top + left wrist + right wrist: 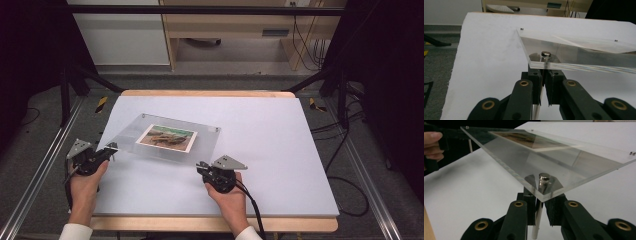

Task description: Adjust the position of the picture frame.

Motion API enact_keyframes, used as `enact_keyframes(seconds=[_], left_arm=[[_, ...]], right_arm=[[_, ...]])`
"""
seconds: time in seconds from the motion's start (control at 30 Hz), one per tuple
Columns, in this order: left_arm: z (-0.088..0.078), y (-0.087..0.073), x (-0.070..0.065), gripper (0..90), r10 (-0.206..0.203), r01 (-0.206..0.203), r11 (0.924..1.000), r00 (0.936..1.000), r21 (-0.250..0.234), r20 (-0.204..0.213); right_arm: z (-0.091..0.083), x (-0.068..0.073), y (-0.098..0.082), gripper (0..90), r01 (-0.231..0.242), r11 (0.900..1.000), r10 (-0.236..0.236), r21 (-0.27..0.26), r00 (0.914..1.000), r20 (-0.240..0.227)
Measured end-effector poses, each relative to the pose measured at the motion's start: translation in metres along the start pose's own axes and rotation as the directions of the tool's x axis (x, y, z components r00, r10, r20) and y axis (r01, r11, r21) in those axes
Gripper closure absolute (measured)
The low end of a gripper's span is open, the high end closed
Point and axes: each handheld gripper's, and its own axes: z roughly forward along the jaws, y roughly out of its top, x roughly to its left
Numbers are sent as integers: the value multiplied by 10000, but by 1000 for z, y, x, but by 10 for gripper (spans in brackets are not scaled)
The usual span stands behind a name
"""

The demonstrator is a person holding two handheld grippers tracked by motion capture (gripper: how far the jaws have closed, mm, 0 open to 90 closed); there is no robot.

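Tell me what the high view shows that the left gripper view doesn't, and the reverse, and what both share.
High view: the photo face up inside the clear frame, both hands, and the right gripper at the frame's near right corner.
Left gripper view: a metal pin through the frame's corner, with the left gripper shut on the leg under it.
Both: the frame and the white table.

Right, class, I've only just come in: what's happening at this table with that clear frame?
A person is working on a clear acrylic photo frame on the white table, a gripper in each hand. The left gripper is shut on the standoff pin at one near corner, the right gripper on the pin at the other. That near edge is raised; the far edge sits lower.
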Motion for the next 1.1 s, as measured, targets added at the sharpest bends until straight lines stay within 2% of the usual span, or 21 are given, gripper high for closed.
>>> enact_keyframes(seconds=[0.03,0.07,0.17,0.2,0.23,0.3,0.43,0.63,0.8,0.87,0.9,0.97,1.03,1.1], left_arm=[[0,0,-1,828,19,-19,10000,10000,32,-25],[0,0,-2,830,44,-44,10000,10000,75,-72],[-1,0,-3,831,87,-86,9998,9999,161,-71],[-1,0,-3,831,87,-86,9998,9999,161,-71],[-1,0,-3,831,77,-76,9998,10000,158,-41],[-1,0,-4,831,91,-90,9998,9999,172,-71],[-2,1,-4,831,20,-21,9999,10000,164,6],[0,0,-2,826,74,-75,9999,9999,102,111],[3,-1,0,776,3,-4,10000,9999,18,109],[3,0,1,776,7,-8,10000,9998,25,194],[3,1,0,821,15,-16,10000,9995,48,315],[3,2,-1,827,87,-89,9999,9996,73,255],[0,6,-5,835,364,-369,9991,9990,205,251],[-1,7,-6,839,410,-416,9989,9988,205,274]], right_arm=[[0,-1,1,799,-104,9999,104,-75,9999,16],[0,-3,2,785,-419,9991,418,-106,9991,-18],[2,-4,1,786,-560,9984,561,-101,9984,40],[2,-4,1,786,-560,9984,561,-101,9984,40],[2,-4,1,831,-459,9988,459,-141,9989,11],[2,-3,1,843,-573,9982,574,-157,9984,19],[2,-4,1,846,-493,9984,494,-293,9988,26],[2,-4,2,848,-588,9980,588,-226,9983,8],[2,-4,2,848,-539,9984,539,-155,9985,-28],[2,-5,2,848,-516,9986,516,-112,9987,-20],[2,-4,3,848,-496,9987,496,-102,9988,-5],[2,-4,3,848,-464,9989,464,-103,9989,8],[0,-4,4,847,-440,9989,442,-154,9990,119],[-1,-5,5,847,-479,9987,482,-171,9987,166]])
